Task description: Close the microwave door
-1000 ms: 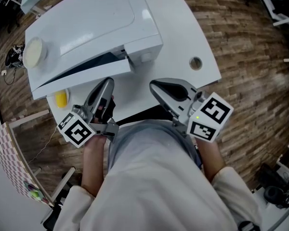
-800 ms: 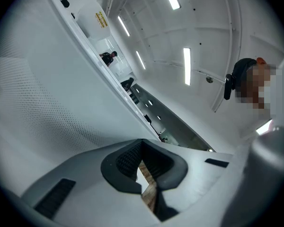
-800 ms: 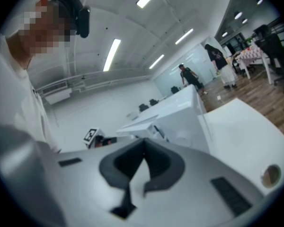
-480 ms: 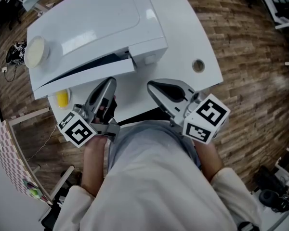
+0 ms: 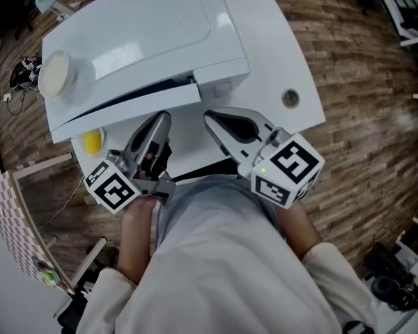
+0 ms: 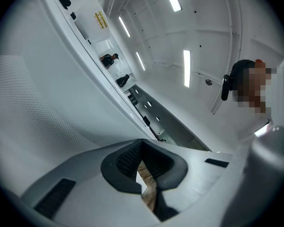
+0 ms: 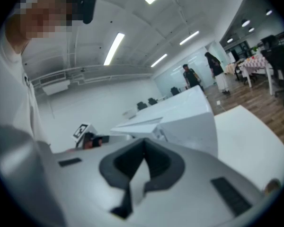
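1. Left tongs (image 5: 160, 120) (image 6: 142, 143): jaws pressed together at the tips, nothing between them.
2. Right tongs (image 5: 210, 117) (image 7: 143, 143): likewise closed and empty. Near the left pair, both aimed at the microwave's front.
3. Just beyond both tips: door (image 5: 125, 106), ajar, with a dark wedge of gap between it and the microwave body. Left tips close against its lower edge; contact not clear.
4. Behind the door: white microwave (image 5: 139, 33), standing on the white counter (image 5: 279, 47). Pale round disc (image 5: 54, 74) lying on its top, near the left corner.
5. On the counter below the door's left end, just left of the left tongs: a small yellow thing (image 5: 92, 142).
6. Right of the microwave, well apart from the tongs: a round hole (image 5: 290, 99) in the counter. Wooden floor (image 5: 362, 82) all round.
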The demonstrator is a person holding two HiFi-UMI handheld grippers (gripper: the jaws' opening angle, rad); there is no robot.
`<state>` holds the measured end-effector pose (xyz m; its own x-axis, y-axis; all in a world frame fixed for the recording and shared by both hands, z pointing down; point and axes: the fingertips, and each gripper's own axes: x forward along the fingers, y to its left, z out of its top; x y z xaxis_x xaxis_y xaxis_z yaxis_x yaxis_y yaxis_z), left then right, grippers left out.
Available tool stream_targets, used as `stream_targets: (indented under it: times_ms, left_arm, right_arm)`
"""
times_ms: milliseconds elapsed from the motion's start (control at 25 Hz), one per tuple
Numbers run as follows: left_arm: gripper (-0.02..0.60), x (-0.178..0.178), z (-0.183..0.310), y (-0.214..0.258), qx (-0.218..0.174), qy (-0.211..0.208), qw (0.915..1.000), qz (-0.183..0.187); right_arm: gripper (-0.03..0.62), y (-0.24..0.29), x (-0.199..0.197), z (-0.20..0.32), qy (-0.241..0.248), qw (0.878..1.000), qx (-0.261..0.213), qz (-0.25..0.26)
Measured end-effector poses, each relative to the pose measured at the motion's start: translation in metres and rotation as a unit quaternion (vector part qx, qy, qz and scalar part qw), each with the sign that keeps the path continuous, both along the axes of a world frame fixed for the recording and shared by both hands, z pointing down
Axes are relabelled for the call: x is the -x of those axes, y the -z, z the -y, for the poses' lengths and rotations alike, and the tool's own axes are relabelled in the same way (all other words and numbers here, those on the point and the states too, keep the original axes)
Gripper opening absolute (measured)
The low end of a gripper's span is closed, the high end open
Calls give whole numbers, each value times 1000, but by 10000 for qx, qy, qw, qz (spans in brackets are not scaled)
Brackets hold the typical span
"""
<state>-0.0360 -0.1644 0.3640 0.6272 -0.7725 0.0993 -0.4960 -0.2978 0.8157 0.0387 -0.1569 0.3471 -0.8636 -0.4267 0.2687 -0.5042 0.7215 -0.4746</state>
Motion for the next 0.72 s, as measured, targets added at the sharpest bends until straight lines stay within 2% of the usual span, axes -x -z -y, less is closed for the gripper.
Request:
stream_targets:
  times_ms: [240,560,720]
  left_arm:
    - [17,9,2,0,12,67,10000,-14]
    - [17,16,7,5,-1,11,10000,-95]
    - [17,17,7,3,-14,5,10000,51]
  right_arm:
    - [18,-8,8,11,-127,9974,-367,-610]
    - [18,-9,11,26,-358,9948,-540,-790]
    - [18,-9,12,27,-407,9944,-567,-798]
